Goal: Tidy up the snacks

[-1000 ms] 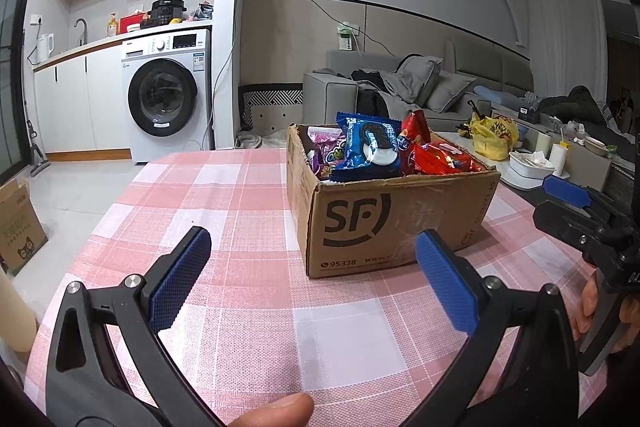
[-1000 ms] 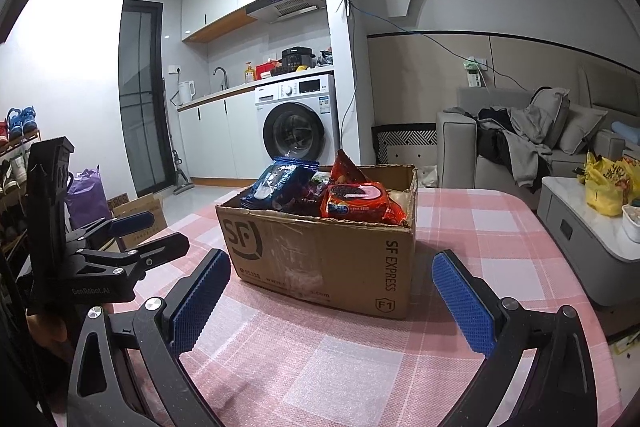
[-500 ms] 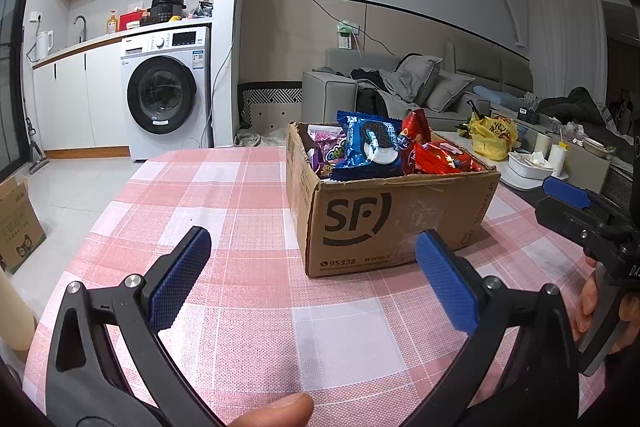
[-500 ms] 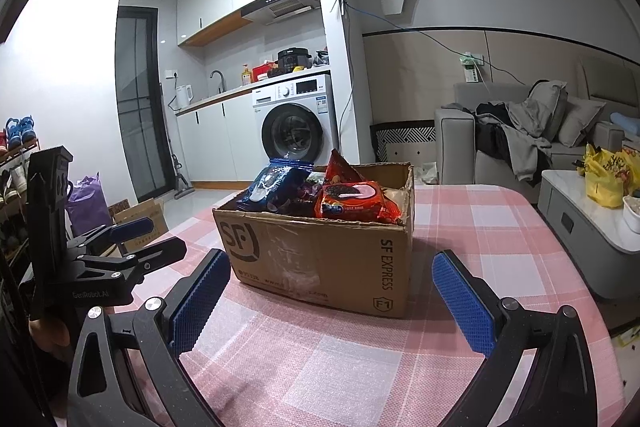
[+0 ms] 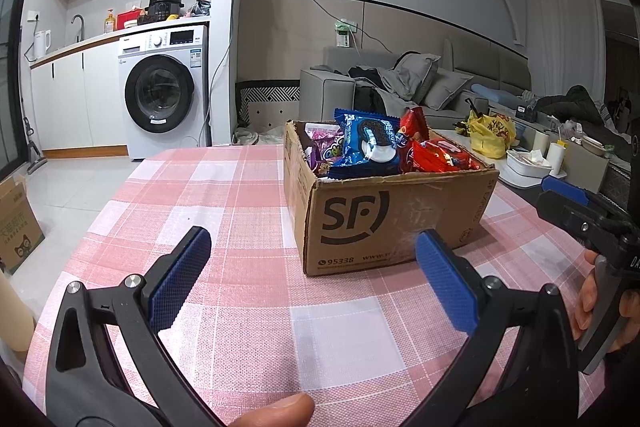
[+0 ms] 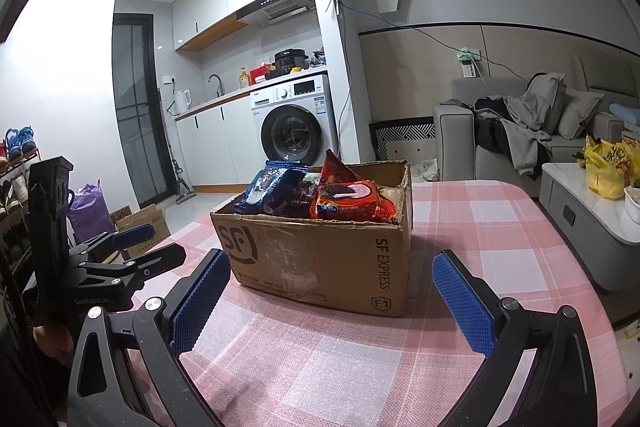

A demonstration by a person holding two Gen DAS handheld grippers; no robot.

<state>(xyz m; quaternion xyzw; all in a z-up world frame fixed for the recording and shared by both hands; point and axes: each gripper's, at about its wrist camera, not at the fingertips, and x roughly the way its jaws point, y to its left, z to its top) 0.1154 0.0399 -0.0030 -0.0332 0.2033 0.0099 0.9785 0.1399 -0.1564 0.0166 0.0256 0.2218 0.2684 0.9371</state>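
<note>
A brown SF cardboard box [image 5: 384,219] stands on the pink checked table [image 5: 224,211]. It holds a blue cookie pack [image 5: 370,147], red snack packs [image 5: 440,157] and a purple pack [image 5: 326,151]. The box also shows in the right wrist view [image 6: 320,259], with the blue pack [image 6: 272,189] and a red pack [image 6: 352,201] on top. My left gripper [image 5: 312,279] is open and empty, just short of the box's near side. My right gripper [image 6: 332,301] is open and empty, facing the box's other side.
A washing machine [image 5: 160,95] and kitchen counter stand behind the table. A grey sofa [image 5: 400,87] and a low white table [image 6: 592,203] with a yellow bag [image 6: 604,171] are to the right. Cardboard boxes [image 5: 16,223] sit on the floor at left.
Both grippers have stayed open and almost still. The box looks slightly nearer in the left wrist view; the right view has tilted a little.
</note>
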